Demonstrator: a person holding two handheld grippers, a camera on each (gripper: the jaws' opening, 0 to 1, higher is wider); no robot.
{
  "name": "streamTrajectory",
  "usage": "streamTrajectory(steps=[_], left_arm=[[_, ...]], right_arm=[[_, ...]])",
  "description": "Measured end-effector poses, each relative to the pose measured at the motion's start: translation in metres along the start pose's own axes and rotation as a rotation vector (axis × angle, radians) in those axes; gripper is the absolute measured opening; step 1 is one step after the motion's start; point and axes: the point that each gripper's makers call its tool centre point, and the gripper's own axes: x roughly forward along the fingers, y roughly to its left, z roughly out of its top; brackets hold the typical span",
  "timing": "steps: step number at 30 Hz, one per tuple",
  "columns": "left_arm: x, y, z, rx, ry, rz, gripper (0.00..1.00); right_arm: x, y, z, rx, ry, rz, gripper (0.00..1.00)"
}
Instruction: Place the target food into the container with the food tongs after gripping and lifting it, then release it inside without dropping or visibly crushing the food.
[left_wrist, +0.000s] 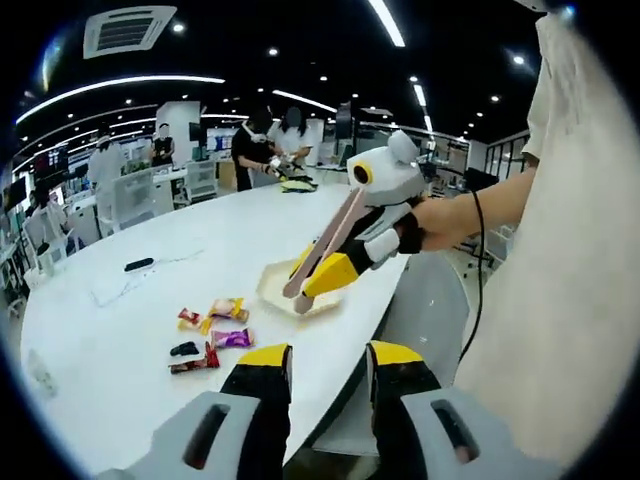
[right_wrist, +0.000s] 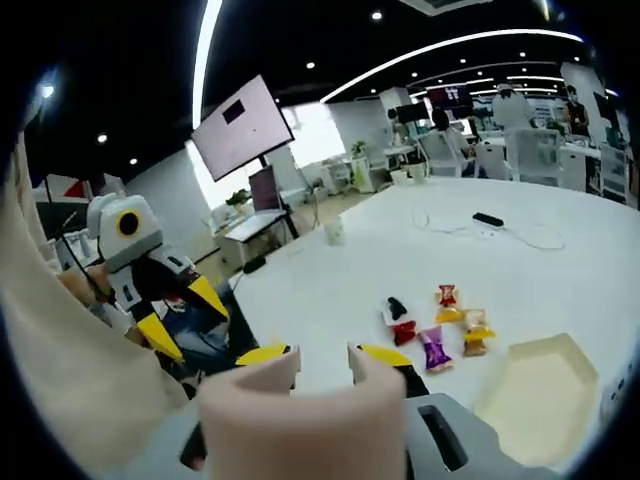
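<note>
Several wrapped snacks (left_wrist: 215, 330) lie in a cluster on the white table (left_wrist: 150, 230), among them a purple one (right_wrist: 435, 350) and a small black one (right_wrist: 397, 305). To their right sits a shallow beige container (left_wrist: 272, 285) (right_wrist: 545, 395) with nothing in it. My right gripper (left_wrist: 318, 268) (right_wrist: 322, 362), held by a hand, is shut on pinkish food tongs (left_wrist: 325, 240) (right_wrist: 300, 420). The tongs' tips hang just over the container, holding nothing. My left gripper (left_wrist: 328, 365) (right_wrist: 185, 315) is open and stays off the table's near edge.
A black device (left_wrist: 139, 264) (right_wrist: 488, 219) and a thin white cable (right_wrist: 520, 235) lie farther along the table. A white cup (right_wrist: 335, 232) stands near its far edge. People (left_wrist: 265, 145) work at the far end. A chair (left_wrist: 430, 300) stands beside the table edge.
</note>
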Motion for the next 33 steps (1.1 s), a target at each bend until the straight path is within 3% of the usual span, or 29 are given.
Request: streamTrajectory(steps=[4, 21, 33], left_arm=[[0.002, 0.002, -0.005, -0.028, -0.003, -0.005, 0.28], [0.002, 0.012, -0.010, -0.085, -0.032, 0.001, 0.28], [0.005, 0.020, -0.016, -0.110, -0.017, 0.011, 0.28]], right_arm=[[0.006, -0.021, -0.006, 0.020, 0.043, -0.079, 0.25], [0.043, -0.051, -0.011, -0.062, 0.116, -0.078, 0.25], [0.060, -0.076, -0.015, -0.045, 0.139, -0.122, 0.26]])
